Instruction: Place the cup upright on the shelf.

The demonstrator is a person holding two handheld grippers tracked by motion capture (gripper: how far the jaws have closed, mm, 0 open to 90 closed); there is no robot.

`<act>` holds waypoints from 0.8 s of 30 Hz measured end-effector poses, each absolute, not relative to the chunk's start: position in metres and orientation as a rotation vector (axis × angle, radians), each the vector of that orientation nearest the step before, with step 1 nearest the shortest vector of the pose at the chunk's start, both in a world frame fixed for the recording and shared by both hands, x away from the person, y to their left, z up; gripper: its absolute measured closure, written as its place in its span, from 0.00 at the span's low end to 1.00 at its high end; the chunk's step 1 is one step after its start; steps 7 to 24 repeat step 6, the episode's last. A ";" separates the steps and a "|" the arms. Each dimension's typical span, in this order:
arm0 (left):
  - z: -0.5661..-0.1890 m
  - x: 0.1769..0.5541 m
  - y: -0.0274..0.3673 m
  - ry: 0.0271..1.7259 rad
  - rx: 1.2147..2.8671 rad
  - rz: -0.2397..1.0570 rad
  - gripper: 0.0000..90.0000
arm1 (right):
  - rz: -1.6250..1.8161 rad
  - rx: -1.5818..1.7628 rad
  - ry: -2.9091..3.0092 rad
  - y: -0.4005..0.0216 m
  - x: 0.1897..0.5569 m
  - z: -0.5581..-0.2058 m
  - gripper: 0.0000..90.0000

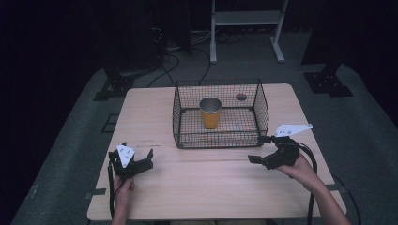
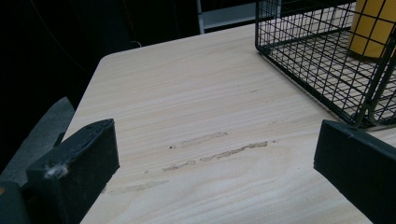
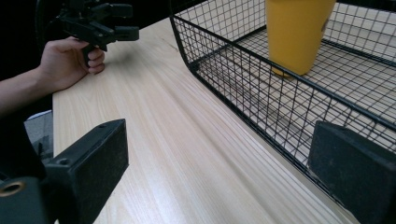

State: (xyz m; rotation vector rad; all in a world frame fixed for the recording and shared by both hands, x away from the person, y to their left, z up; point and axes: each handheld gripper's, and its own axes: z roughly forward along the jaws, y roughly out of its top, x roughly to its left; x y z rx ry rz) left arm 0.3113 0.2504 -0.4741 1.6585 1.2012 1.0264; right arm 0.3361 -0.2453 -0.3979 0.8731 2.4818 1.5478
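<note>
Standing inside wire basket [image 1: 263, 105], yellow cup [image 1: 210, 112], beyond both gaping claws.

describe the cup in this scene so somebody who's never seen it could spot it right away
Start at the light wooden table and find the black wire basket standing toward its far middle. Inside the basket stands the cup, upright and alone. It is orange-yellow with a silvery inside, the brightest item on the table.

The yellow cup [image 3: 299, 32] loses its rim past the top edge in the right gripper view, and the small dark spot [image 1: 241, 97] on the far counter [image 1: 150, 112] is too small to tell.
</note>
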 end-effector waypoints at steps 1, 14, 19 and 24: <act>-0.474 0.311 0.250 1.201 1.659 1.027 0.00 | 1.551 0.878 2.476 -0.246 0.335 -0.400 0.05; -0.474 0.312 0.250 1.202 1.659 1.030 0.00 | 1.556 0.915 2.450 -0.249 0.323 -0.409 0.05; -0.474 0.312 0.250 1.202 1.659 1.030 0.00 | 1.556 0.915 2.450 -0.249 0.323 -0.409 0.05; -0.474 0.312 0.250 1.202 1.659 1.030 0.00 | 1.556 0.915 2.450 -0.249 0.323 -0.409 0.05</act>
